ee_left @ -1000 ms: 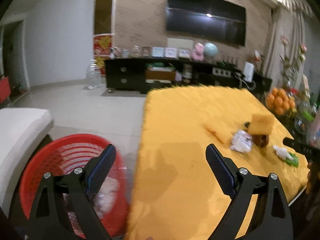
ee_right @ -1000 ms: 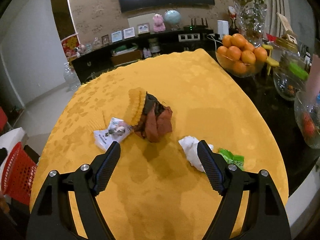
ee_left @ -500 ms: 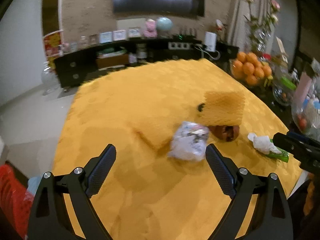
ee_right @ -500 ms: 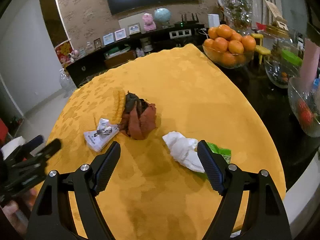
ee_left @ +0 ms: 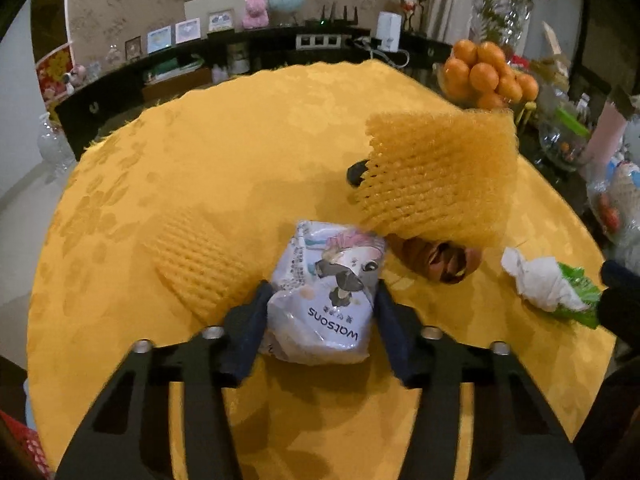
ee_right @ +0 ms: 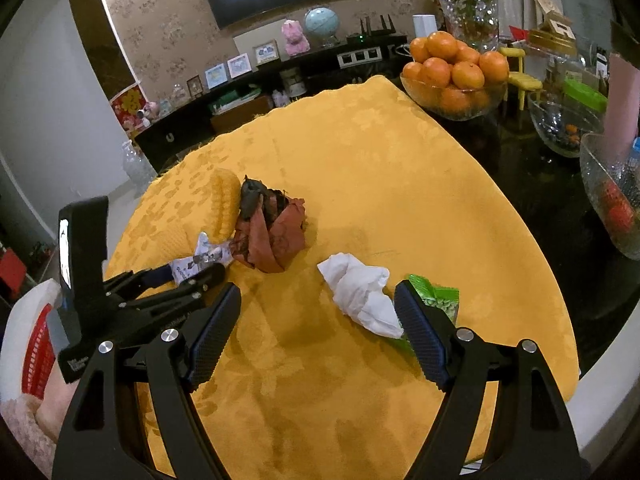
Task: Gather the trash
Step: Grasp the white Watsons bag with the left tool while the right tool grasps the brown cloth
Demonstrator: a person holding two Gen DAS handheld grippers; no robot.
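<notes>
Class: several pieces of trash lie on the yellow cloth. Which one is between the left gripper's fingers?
The white Watsons packet, between the left gripper's fingers. The crumpled tissue, the green wrapper and the brown peel lie free.

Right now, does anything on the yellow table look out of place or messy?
Yes. Litter sits on the tablecloth: a crumpled white tissue overlapping a green wrapper, a torn brown peel-like husk, and yellow foam netting propped over it. The left tongs are closing around a Watsons packet. Nothing looks spilled.
</notes>
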